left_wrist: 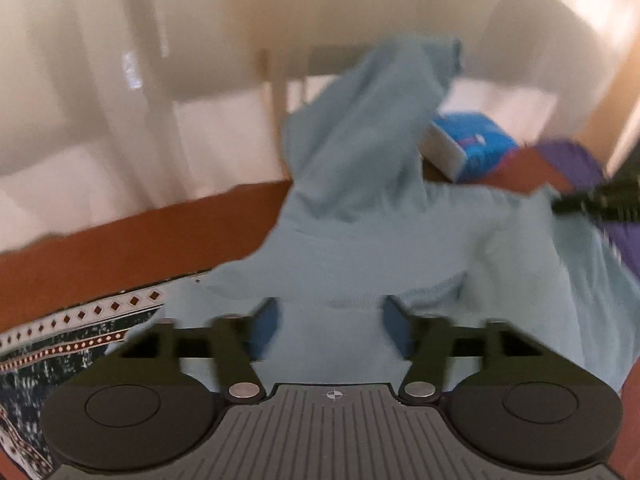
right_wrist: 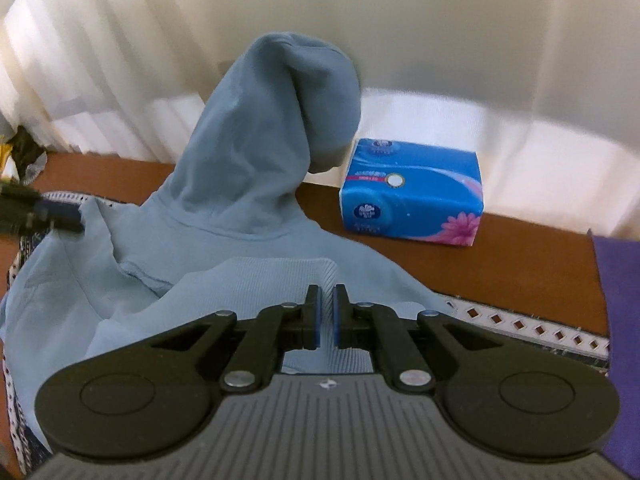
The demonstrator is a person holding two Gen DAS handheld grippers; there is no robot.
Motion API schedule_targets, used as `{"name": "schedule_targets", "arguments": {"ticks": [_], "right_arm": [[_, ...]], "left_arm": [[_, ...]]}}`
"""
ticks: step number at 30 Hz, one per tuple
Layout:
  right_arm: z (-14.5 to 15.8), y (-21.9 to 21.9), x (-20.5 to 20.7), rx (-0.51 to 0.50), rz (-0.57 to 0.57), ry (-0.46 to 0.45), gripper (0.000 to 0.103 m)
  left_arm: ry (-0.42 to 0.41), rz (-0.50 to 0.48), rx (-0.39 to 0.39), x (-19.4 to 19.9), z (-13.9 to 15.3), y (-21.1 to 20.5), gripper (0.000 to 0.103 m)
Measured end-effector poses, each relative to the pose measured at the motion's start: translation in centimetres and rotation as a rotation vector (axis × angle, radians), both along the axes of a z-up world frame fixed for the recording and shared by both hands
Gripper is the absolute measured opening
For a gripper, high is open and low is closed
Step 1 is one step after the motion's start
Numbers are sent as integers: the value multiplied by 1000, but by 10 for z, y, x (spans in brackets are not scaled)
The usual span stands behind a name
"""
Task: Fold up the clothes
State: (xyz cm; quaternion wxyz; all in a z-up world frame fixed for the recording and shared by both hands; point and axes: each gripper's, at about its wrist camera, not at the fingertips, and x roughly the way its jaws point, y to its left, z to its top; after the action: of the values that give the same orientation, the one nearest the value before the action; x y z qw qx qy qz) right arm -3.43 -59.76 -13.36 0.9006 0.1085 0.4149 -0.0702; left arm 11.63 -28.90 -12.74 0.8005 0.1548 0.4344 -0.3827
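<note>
A light blue hoodie [right_wrist: 224,248] lies crumpled on the table, its hood [right_wrist: 276,120] standing up toward the curtain. My right gripper [right_wrist: 327,312] is shut on the hoodie's ribbed hem [right_wrist: 256,280], which runs up between the pads. In the blurred left wrist view the hoodie [left_wrist: 360,220] fills the middle. My left gripper [left_wrist: 332,328] hangs open just above the fabric, its blue pads [left_wrist: 268,328] wide apart with nothing pinched. The right gripper [left_wrist: 592,200] shows at the hoodie's far right edge. The left gripper [right_wrist: 40,212] shows at the hoodie's left edge.
A blue tissue pack [right_wrist: 412,196] stands on the brown table [right_wrist: 500,264] behind the hoodie. A dark patterned cloth [left_wrist: 60,340] lies under the hoodie. A purple cloth [right_wrist: 620,300] lies at the right. Pale curtains [right_wrist: 100,60] hang behind the table's far edge.
</note>
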Motion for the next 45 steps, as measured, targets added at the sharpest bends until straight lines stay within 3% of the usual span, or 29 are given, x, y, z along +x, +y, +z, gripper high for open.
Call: {"name": "schedule_targets", "arguments": {"ticks": [5, 7, 8, 13, 17, 24, 29, 35, 37, 38, 40, 42, 45], "right_arm": [[-7, 1, 2, 18, -9, 12, 6], [-7, 0, 2, 20, -12, 14, 6], [-7, 0, 2, 21, -13, 14, 6], [-1, -1, -6, 24, -17, -2, 6], [3, -1, -12, 32, -36, -18, 6], [18, 0, -17, -18, -71, -69, 6], [16, 0, -4, -103, -129, -75, 6], [-47, -17, 26, -84, -162, 79, 9], [-67, -22, 29, -54, -162, 125, 15], [-69, -23, 27, -49, -161, 103, 19], [-64, -28, 23, -25, -171, 85, 20], [-49, -35, 10, -17, -202, 42, 20], [-22, -46, -15, -27, -254, -38, 24]], "left_arm": [[2, -63, 35, -9, -16, -19, 76], [-9, -63, 39, -11, -15, -17, 13], [-14, -62, 41, -12, -15, -16, 0], [-41, -56, 41, -17, -12, -10, 0], [-48, -1, -44, -14, 8, 7, 0], [-84, 119, -102, 5, 16, 9, 0], [-70, 153, -41, 19, -14, -10, 0], [-46, 188, 46, 36, -53, -32, 0], [-37, 208, 55, 42, -60, -34, 7], [-31, 228, 31, 44, -54, -27, 22], [-20, 270, -17, 50, -42, -12, 34], [-9, 312, -66, 55, -29, 2, 56], [-3, 361, -133, 62, -8, 31, 57]]}}
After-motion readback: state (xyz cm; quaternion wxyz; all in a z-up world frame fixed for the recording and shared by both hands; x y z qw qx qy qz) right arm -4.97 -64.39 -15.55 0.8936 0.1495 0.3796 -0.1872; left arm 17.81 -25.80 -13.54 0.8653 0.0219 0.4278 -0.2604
